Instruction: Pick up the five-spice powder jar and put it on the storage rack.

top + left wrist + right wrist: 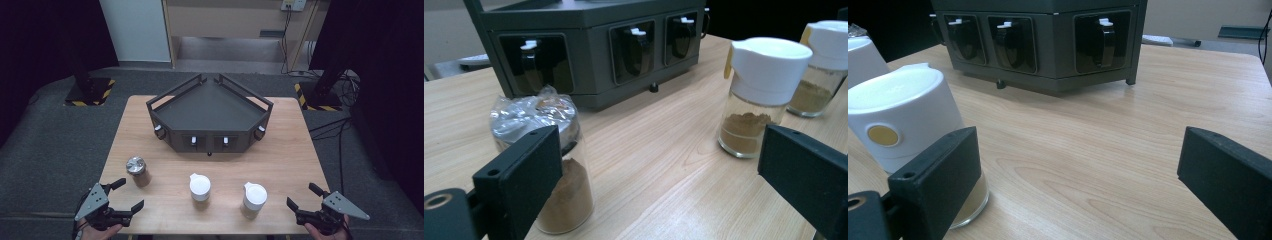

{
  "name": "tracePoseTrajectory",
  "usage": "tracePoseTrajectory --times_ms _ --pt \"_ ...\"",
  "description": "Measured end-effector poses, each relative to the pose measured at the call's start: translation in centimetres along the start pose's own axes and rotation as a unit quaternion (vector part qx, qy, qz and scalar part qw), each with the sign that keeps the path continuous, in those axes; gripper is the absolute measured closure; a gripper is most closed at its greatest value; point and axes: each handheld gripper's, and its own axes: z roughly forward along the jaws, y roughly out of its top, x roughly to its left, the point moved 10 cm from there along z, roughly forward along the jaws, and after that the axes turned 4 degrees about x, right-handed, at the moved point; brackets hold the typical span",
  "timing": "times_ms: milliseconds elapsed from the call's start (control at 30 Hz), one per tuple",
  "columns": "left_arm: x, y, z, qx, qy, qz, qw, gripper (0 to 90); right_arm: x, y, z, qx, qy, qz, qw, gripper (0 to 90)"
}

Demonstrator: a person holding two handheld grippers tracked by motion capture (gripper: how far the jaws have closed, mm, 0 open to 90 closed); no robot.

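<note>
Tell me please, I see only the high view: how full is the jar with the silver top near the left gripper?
Observer: In the left gripper view, the silver-topped jar holds brown powder that fills much of its glass.
Operator: And the middle white-lidded jar?
Observer: The left gripper view shows its powder only in the lower part of the glass.
Operator: Has the right jar any mark on its lid?
Observer: Yes. The right gripper view shows a round yellow spot on the side of the white lid, on the side toward the right gripper.
</note>
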Motion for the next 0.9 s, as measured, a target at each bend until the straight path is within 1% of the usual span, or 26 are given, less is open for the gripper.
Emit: tracePoseTrajectory --times_ms 200,267,333,400,467,533,567,633,667,700,733,767,833,867,900 --pt "0.6 0.6 -0.3 -0.008 0.004 -0.005 0.9999 3.3 0.0 0.0 0.0 0.001 -0.001 -0.001 1.0000 3.7" --pt "1.0 0.9 -0.4 -0.011 0.009 -0.006 0.9999 3.2 0.0 0.0 0.0 0.002 -0.001 -0.001 1.0000 3.7" --pt "1.3 1.2 -0.5 -0.009 0.015 -0.007 0.9998 3.2 0.0 0.0 0.0 0.002 -0.001 0.000 1.0000 3.7" --pt "1.7 1.4 -0.5 -0.011 0.014 -0.013 0.9998 3.3 0.0 0.0 0.0 0.001 -0.001 0.000 1.0000 3.7" --pt "2.1 1.7 -0.4 -0.007 0.018 -0.014 0.9997 3.3 0.0 0.0 0.0 0.002 0.000 -0.001 1.0000 3.7" --pt "2.5 1.9 -0.4 -0.007 0.017 -0.015 0.9997 3.3 0.0 0.0 0.0 0.002 0.000 -0.001 1.0000 3.8" --pt "2.5 1.9 -0.4 -0.007 0.017 -0.015 0.9997 3.3 0.0 0.0 0.0 0.002 0.000 -0.001 1.0000 3.8" --pt "3.2 2.3 -0.1 -0.005 0.016 -0.021 0.9996 3.6 0.0 0.0 0.0 0.002 0.000 -0.001 1.0000 3.8" --pt "3.2 2.3 -0.1 -0.005 0.016 -0.021 0.9996 3.6 0.0 0.0 0.0 0.002 0.000 -0.001 1.0000 3.8" --pt "3.7 2.5 0.2 -0.001 0.018 -0.021 0.9996 3.6 0.0 0.0 0.0 0.002 0.000 -0.001 1.0000 3.8" --pt "3.7 2.5 0.2 -0.001 0.018 -0.021 0.9996 3.6 0.0 0.0 0.0 0.002 0.000 -0.002 1.0000 3.8" --pt "4.1 2.6 0.5 0.004 0.019 -0.018 0.9996 3.7 0.0 0.0 0.0 0.002 0.000 -0.002 1.0000 3.8" --pt "4.3 2.6 0.7 0.004 0.018 -0.021 0.9996 3.8 0.0 0.0 0.1 0.002 0.000 -0.002 1.0000 3.8" --pt "4.9 2.6 1.0 0.006 0.016 -0.026 0.9995 3.8 0.0 0.0 0.1 0.002 0.001 -0.001 1.0000 3.9" --pt "5.1 2.5 1.1 0.007 0.015 -0.026 0.9995 3.8 0.0 0.0 0.1 0.003 0.001 -0.001 1.0000 3.9"
